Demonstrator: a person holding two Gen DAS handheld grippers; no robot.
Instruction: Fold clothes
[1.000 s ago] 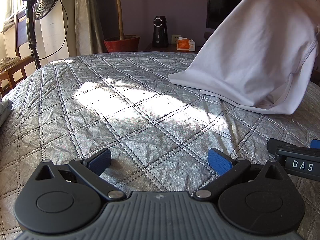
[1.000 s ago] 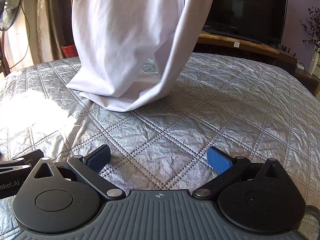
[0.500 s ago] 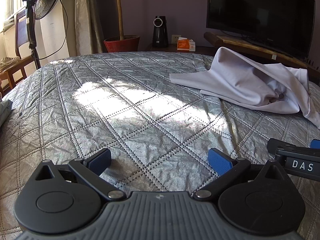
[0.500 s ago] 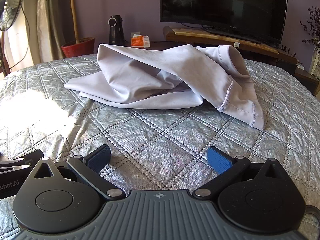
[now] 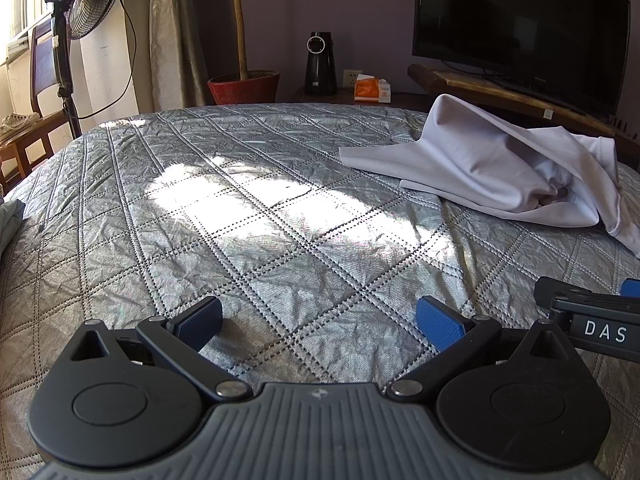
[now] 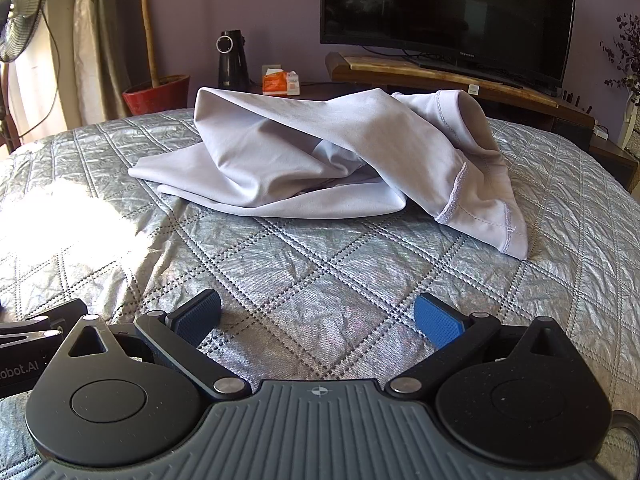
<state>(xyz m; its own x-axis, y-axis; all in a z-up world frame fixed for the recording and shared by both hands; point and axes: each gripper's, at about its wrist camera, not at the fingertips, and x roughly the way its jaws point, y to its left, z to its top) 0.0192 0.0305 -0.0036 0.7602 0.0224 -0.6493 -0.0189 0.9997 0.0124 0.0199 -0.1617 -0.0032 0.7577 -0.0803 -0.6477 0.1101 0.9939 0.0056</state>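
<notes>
"das" is printed in white on the right gripper [image 5: 592,320] where it shows at the edge of the left view; "obot.ai" reads on the left gripper [image 6: 24,344] in the right view. both grippers rest low on the quilt [image 5: 280,216], jaws wide apart and empty. the crumpled white shirt [image 6: 320,160] lies on the quilt well beyond both, in front of the tv [image 6: 444,12].

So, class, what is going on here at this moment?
A person holds a two-finger tool in each hand over a quilted bed. Both the left tool and the right tool are open and hold nothing. A pale garment lies crumpled on the bed ahead of them, untouched. No fold has been made yet.
</notes>
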